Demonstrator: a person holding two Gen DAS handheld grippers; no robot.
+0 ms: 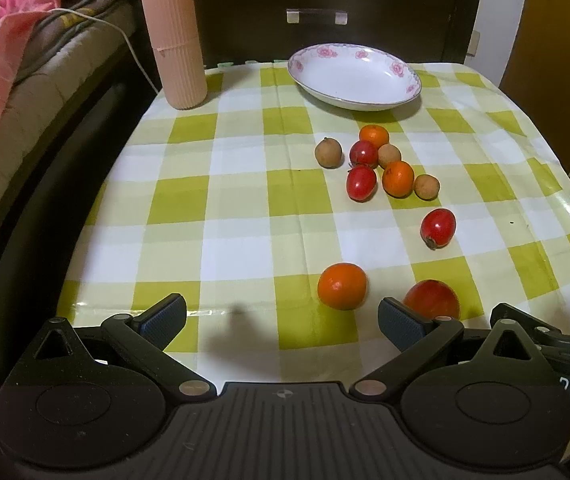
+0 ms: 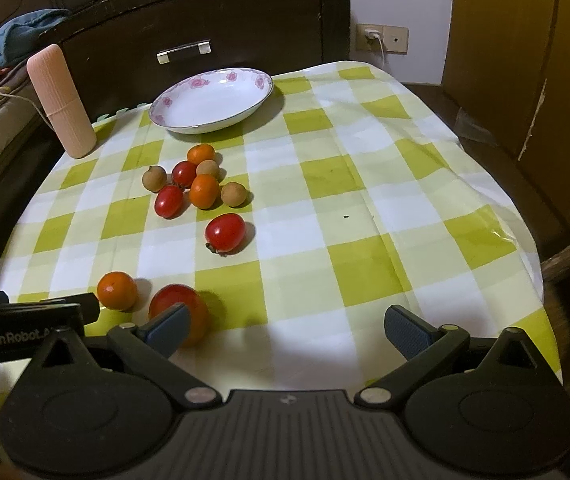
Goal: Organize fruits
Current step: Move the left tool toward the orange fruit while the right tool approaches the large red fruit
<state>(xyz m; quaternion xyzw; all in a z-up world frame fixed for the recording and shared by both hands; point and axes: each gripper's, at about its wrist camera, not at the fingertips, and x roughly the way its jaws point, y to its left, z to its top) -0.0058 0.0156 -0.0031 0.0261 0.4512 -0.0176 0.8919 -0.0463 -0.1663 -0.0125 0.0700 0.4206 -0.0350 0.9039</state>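
Note:
A white plate with pink flowers [image 1: 355, 76] [image 2: 211, 102] stands empty at the far side of the checked tablecloth. A cluster of small oranges, red fruits and brown fruits [image 1: 377, 164] [image 2: 197, 182] lies in front of it. One red fruit [image 1: 438, 227] [image 2: 225, 233] lies apart. An orange [image 1: 341, 286] [image 2: 117, 291] and a larger red-orange fruit [image 1: 433, 299] [image 2: 183, 308] lie near the front edge. My left gripper [image 1: 281, 322] is open and empty, the orange just beyond it. My right gripper [image 2: 289, 330] is open and empty, its left finger in front of the larger fruit.
A tall pink ribbed container [image 1: 174, 38] [image 2: 61, 102] stands at the table's far left corner. A bed with bedding [image 1: 9, 64] is on the left, dark wooden furniture [image 1: 325, 4] behind. The tablecloth [image 2: 365, 208] drops off at the right edge.

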